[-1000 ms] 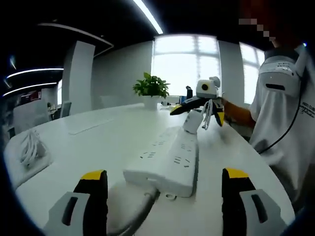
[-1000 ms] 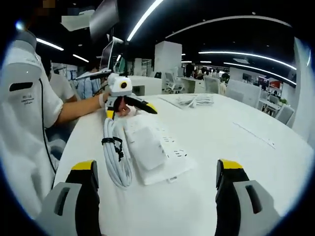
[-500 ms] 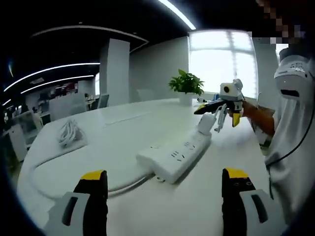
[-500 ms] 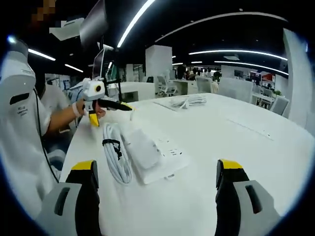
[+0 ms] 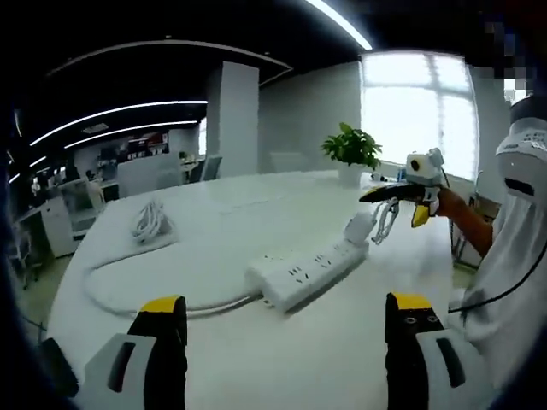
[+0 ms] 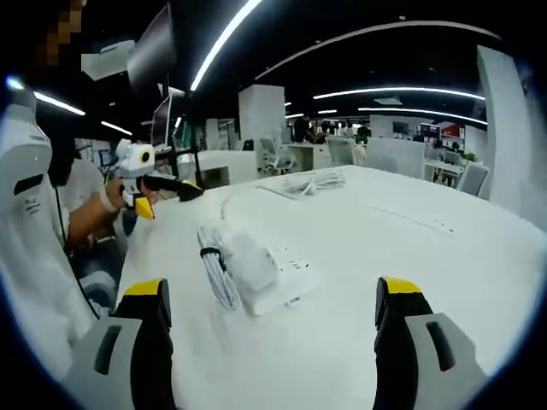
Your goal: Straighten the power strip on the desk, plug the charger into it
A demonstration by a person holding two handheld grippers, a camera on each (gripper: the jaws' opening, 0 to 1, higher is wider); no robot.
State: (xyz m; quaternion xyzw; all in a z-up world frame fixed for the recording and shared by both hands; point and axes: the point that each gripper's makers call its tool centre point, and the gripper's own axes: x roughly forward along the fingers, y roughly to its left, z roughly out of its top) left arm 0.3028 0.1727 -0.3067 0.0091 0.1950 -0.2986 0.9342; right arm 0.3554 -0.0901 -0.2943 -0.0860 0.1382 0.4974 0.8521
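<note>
Jaws of both hand-held grippers stand wide apart, grasping nothing, at the bottom of each view. In the left gripper view the left gripper faces a long white plastic power strip lying at frame centre on the white desk, with the white block-shaped charger at its far end and the right gripper at right. In the right gripper view the right gripper faces the strip, the charger upon it, its coiled white cable just left; the left gripper hovers upper left.

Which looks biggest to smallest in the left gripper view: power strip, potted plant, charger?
1. Power strip, clearly largest.
2. Potted plant, though it sits farther off, so its true size is unsure.
3. Charger, smallest.
</note>
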